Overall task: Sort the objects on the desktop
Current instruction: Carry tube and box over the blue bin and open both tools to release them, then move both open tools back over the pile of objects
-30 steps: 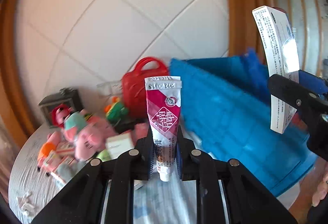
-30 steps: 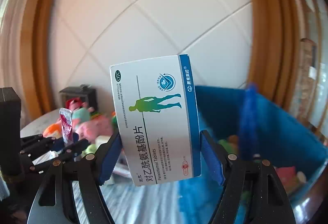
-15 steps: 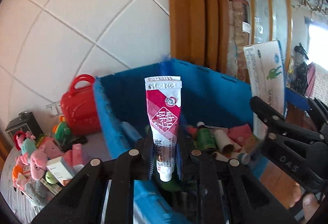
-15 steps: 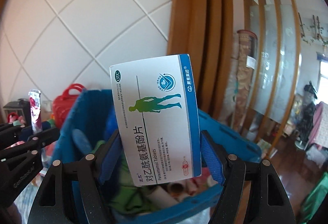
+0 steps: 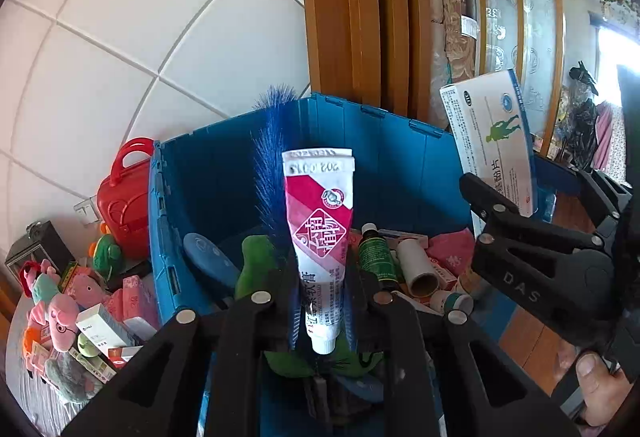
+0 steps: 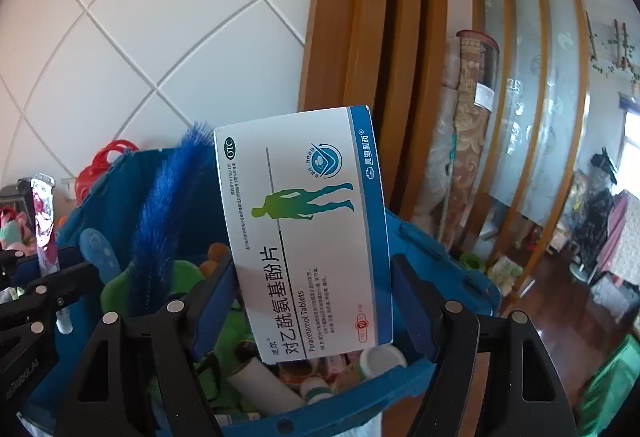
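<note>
My left gripper (image 5: pixel 320 301) is shut on a red and white ointment tube (image 5: pixel 320 229), held upright above the blue crate (image 5: pixel 400 157). My right gripper (image 6: pixel 312 301) is shut on a white and blue paracetamol tablet box (image 6: pixel 304 237), upright over the same crate (image 6: pixel 440 253). The box also shows in the left wrist view (image 5: pixel 492 141), to the right of the tube. The tube shows at the left in the right wrist view (image 6: pixel 44 221). The crate holds bottles, small boxes, a green plush and a blue feathery duster (image 5: pixel 272 165).
A red toy case (image 5: pixel 124 197), pink plush toys (image 5: pixel 60 313) and small boxes (image 5: pixel 104 333) lie on the table left of the crate. A tiled wall and a wooden door frame (image 5: pixel 360 17) stand behind. Wooden floor lies to the right.
Both grippers have swung right from the table clutter to above the open crate, each still holding its item. The crate's inside has come into view and drawn closer.
</note>
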Action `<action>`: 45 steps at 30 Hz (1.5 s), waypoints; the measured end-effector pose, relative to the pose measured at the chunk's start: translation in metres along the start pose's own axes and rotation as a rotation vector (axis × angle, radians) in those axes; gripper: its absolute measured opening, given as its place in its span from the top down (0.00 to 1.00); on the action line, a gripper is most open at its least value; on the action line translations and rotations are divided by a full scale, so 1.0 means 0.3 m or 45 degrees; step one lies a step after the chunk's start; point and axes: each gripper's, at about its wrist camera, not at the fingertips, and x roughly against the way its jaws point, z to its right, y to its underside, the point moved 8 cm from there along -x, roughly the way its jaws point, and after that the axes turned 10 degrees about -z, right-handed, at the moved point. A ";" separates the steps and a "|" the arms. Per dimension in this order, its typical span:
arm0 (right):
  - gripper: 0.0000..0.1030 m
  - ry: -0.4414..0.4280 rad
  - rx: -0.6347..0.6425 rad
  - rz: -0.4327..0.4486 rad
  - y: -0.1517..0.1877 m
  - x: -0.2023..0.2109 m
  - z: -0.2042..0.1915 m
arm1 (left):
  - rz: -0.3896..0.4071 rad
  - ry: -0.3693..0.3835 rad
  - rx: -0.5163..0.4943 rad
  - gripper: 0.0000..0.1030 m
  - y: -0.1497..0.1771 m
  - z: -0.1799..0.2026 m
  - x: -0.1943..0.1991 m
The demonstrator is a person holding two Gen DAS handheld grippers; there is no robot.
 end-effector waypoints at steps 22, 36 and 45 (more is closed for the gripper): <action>0.00 -0.086 -0.026 0.123 -0.027 0.181 -0.141 | 0.152 -0.121 0.087 0.40 0.100 -0.325 0.205; 0.00 -0.471 0.246 0.117 -0.046 0.335 -0.898 | -0.124 -0.494 0.400 0.40 0.625 -1.251 0.253; 0.00 -0.566 0.443 -0.275 0.224 0.006 -1.371 | -0.413 -0.547 0.582 0.40 1.077 -1.685 0.086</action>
